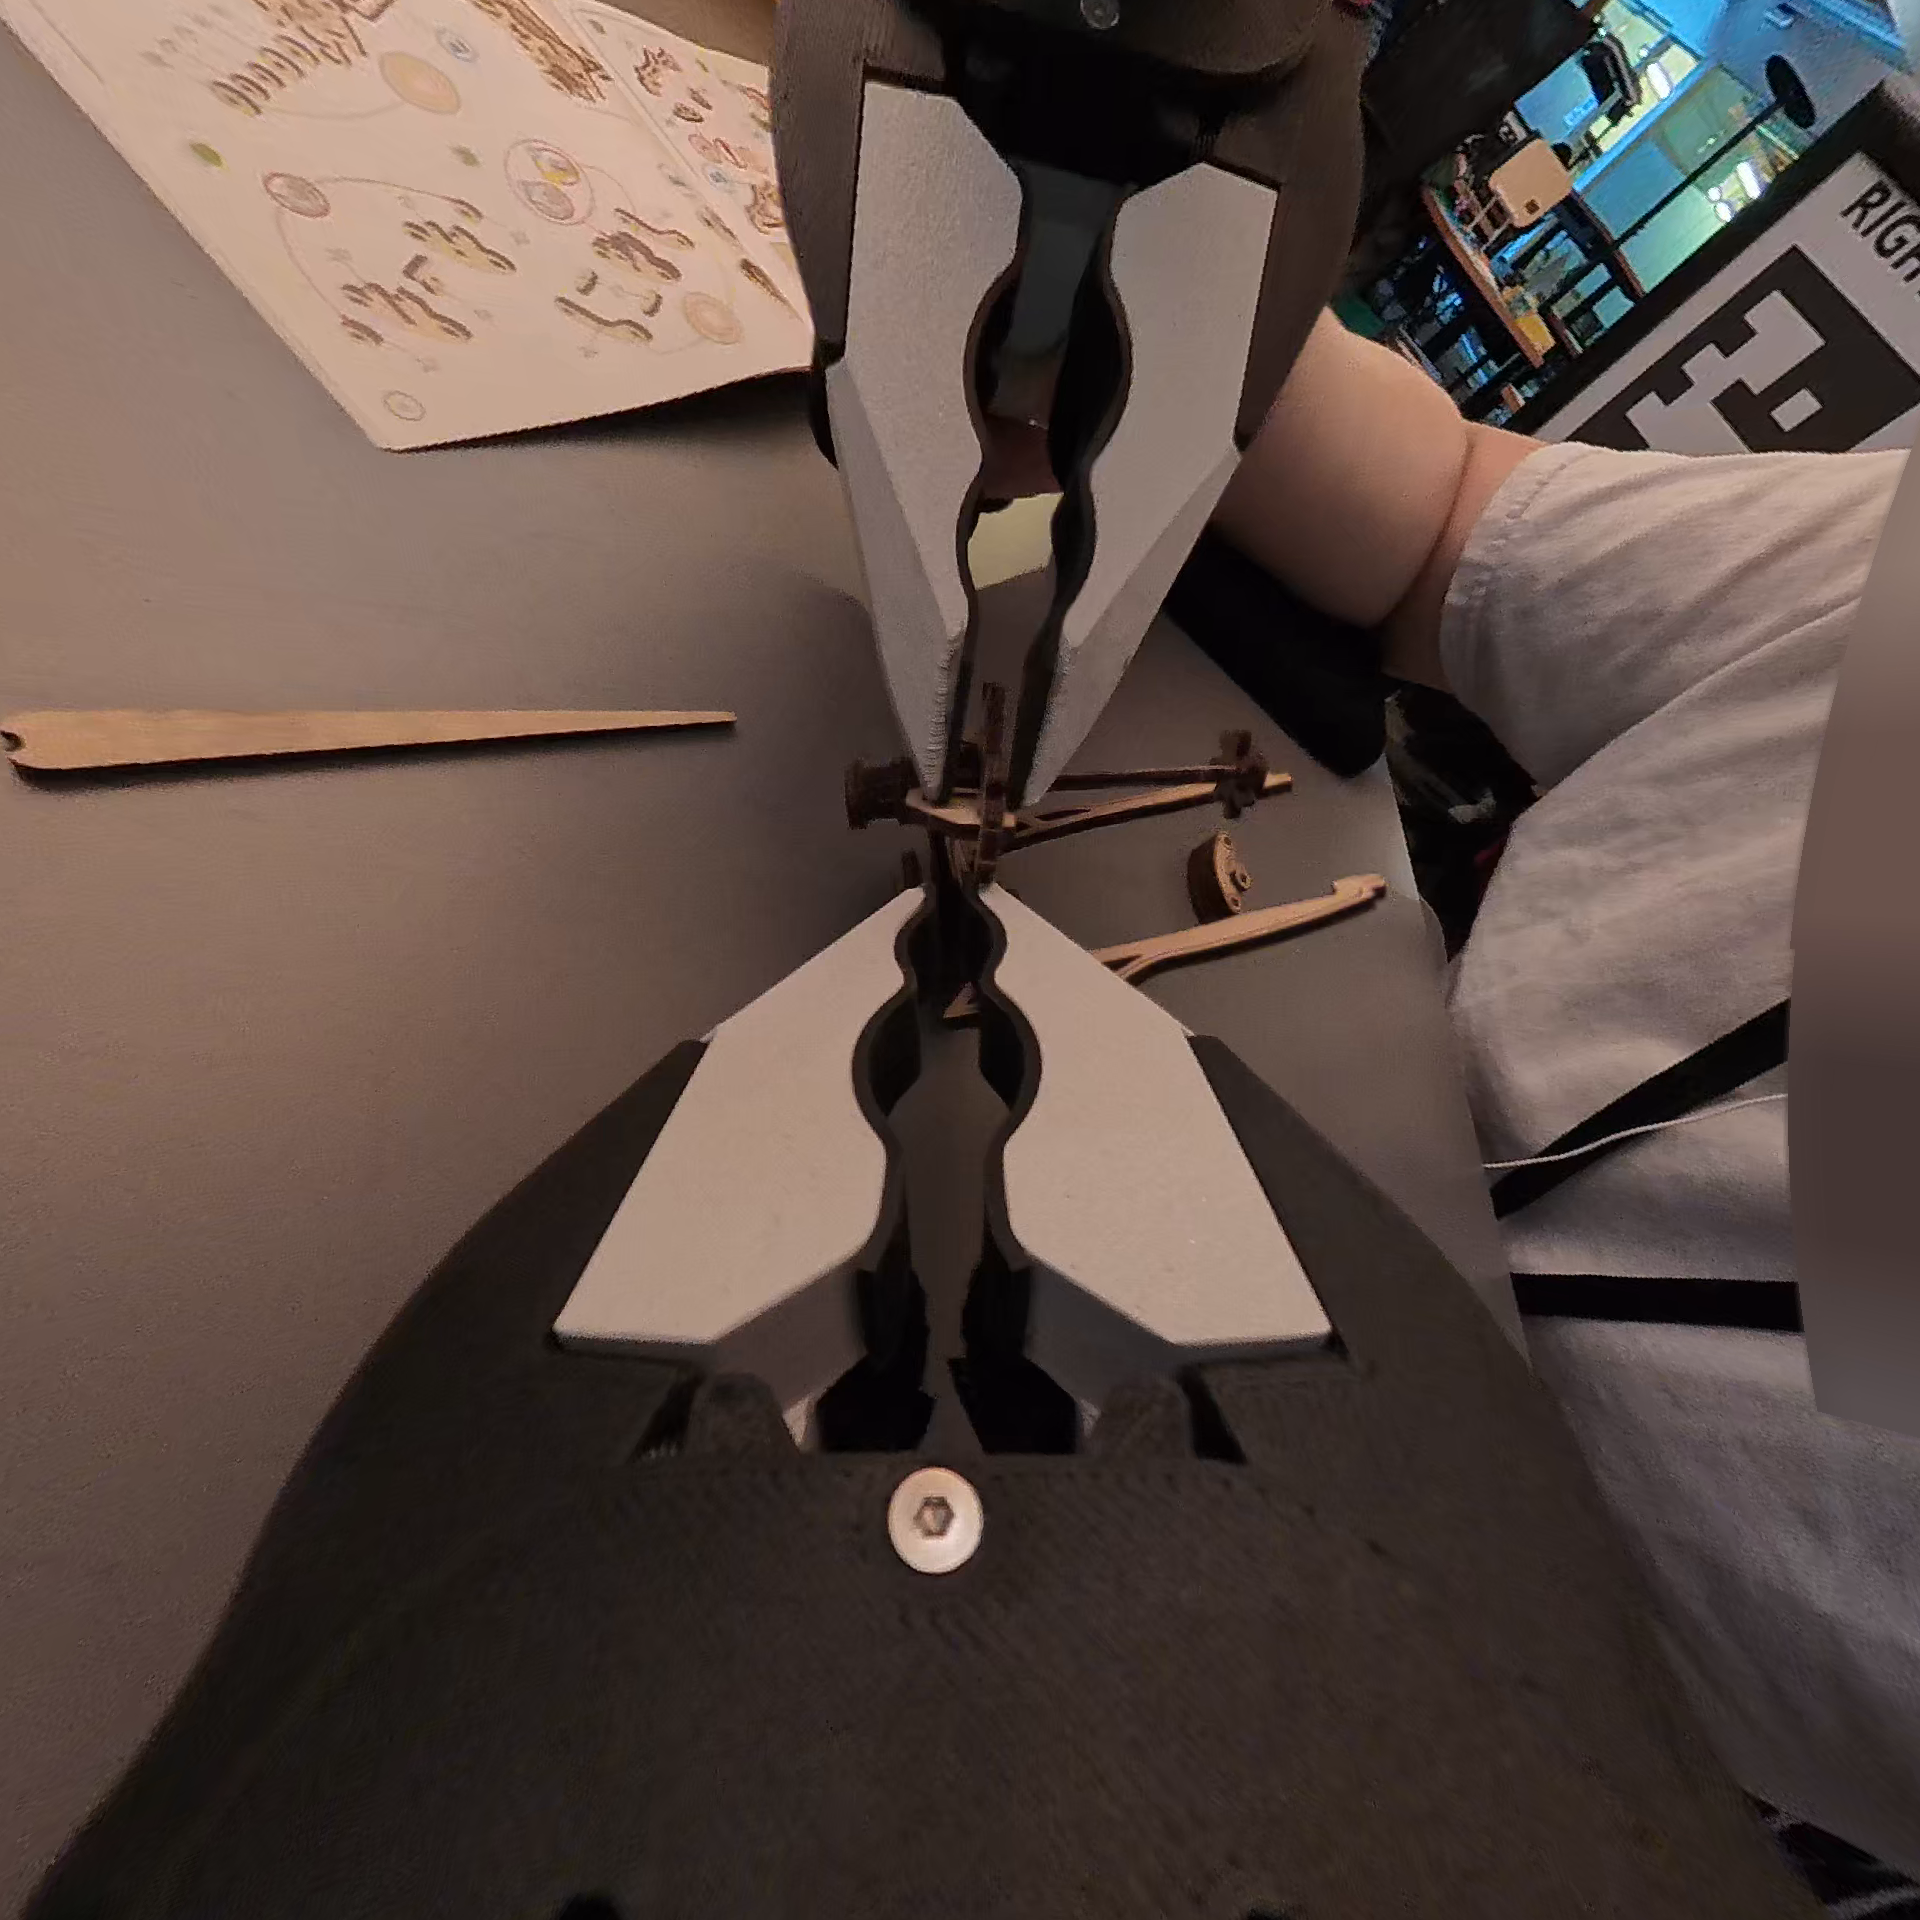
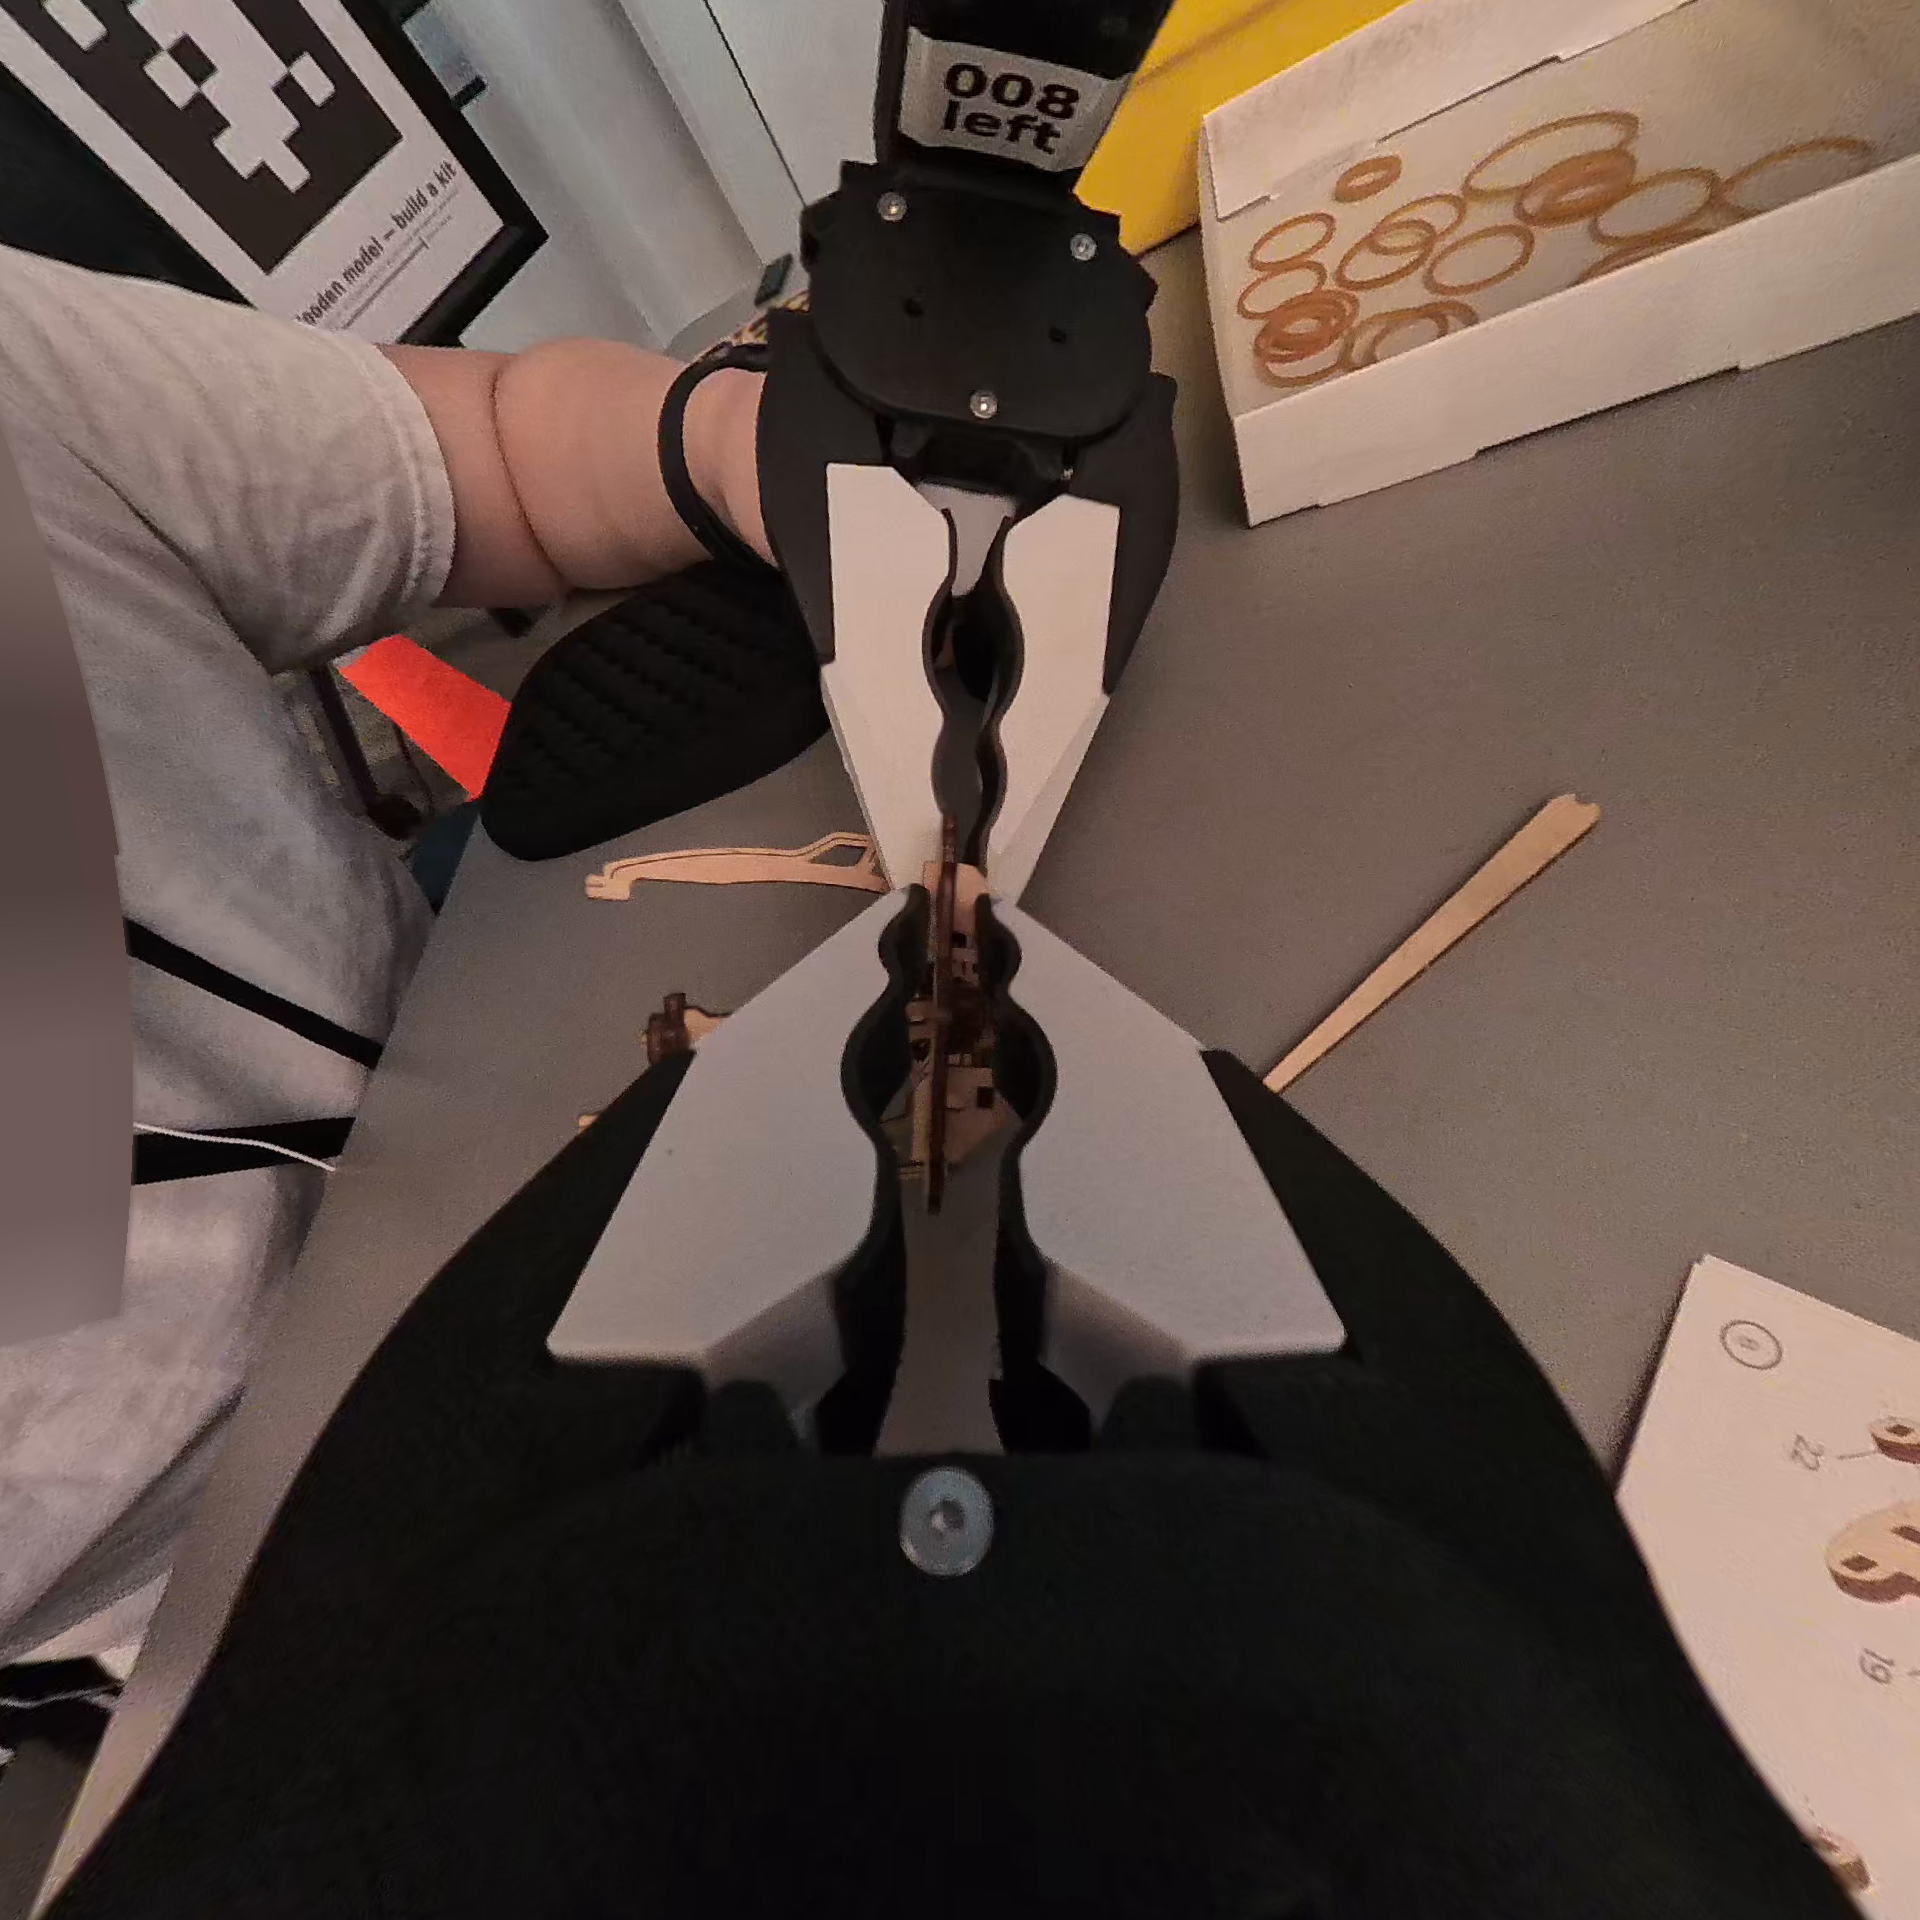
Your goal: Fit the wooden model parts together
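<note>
The grey table (image 1: 312, 1039) carries everything. On it lie an open instruction sheet (image 1: 416, 208) with printed drawings, a white cardboard box (image 2: 1507, 395) holding thin wooden rings (image 2: 1434, 249), a long tapered wooden stick (image 1: 364, 732), a curved flat wooden strip (image 1: 1247, 925) and a small round wooden piece (image 1: 1216, 873) standing on edge near it.

The two grippers meet tip to tip over the middle of the table, with the wooden model (image 1: 997, 810) caught between them. The left gripper (image 1: 951, 899) comes in from the near side of its own view, its white fingers drawn together around a thin upright plate of the model. The right gripper (image 2: 951, 904) is likewise pinched onto the model: in its own view a dark-edged wooden plate runs edge-on down the narrow gap between its fingers (image 2: 1122, 1091).

The model is a small laser-cut assembly of pale plywood with dark burnt edges. A thin arm reaches sideways from the held part toward the person's sleeve (image 1: 1662, 644), ending in a small cross-shaped piece; a toothed bit shows on the opposite side.

A black-and-white square marker board (image 2: 239, 125) with printed text stands behind the person's arm, and a white tag with printing sits on the left gripper's body.
</note>
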{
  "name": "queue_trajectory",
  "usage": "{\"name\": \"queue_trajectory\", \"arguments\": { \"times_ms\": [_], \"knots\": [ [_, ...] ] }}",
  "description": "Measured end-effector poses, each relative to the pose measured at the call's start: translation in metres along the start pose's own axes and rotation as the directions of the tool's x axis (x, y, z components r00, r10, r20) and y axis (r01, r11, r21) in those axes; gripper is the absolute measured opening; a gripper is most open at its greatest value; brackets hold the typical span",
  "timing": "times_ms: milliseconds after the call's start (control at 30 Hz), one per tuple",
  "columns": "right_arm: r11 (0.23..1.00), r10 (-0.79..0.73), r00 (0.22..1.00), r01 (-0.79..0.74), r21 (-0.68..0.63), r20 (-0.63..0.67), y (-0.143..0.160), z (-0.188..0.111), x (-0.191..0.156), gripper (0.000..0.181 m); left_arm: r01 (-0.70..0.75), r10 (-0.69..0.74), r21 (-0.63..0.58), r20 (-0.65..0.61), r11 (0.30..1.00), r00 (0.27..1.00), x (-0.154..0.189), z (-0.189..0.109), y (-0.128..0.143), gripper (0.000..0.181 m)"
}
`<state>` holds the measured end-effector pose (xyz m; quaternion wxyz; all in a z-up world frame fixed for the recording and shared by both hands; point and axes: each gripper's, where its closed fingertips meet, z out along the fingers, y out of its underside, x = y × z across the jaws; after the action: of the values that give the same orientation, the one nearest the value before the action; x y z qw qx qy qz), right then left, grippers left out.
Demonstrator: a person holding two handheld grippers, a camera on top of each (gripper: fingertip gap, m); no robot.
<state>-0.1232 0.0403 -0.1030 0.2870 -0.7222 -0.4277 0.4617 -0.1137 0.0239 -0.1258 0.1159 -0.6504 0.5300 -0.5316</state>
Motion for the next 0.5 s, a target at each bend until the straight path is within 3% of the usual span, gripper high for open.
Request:
{"name": "queue_trajectory", "arguments": {
  "times_ms": [500],
  "knots": [
    [0.997, 0.071, 0.995, -0.073, 0.032, 0.068, -0.0009, -0.0021, 0.003, 0.004, -0.003, 0.003, 0.034, 0.018, 0.999, 1.0, -0.0031, -0.0018, -0.005, 0.0]
  ]
}}
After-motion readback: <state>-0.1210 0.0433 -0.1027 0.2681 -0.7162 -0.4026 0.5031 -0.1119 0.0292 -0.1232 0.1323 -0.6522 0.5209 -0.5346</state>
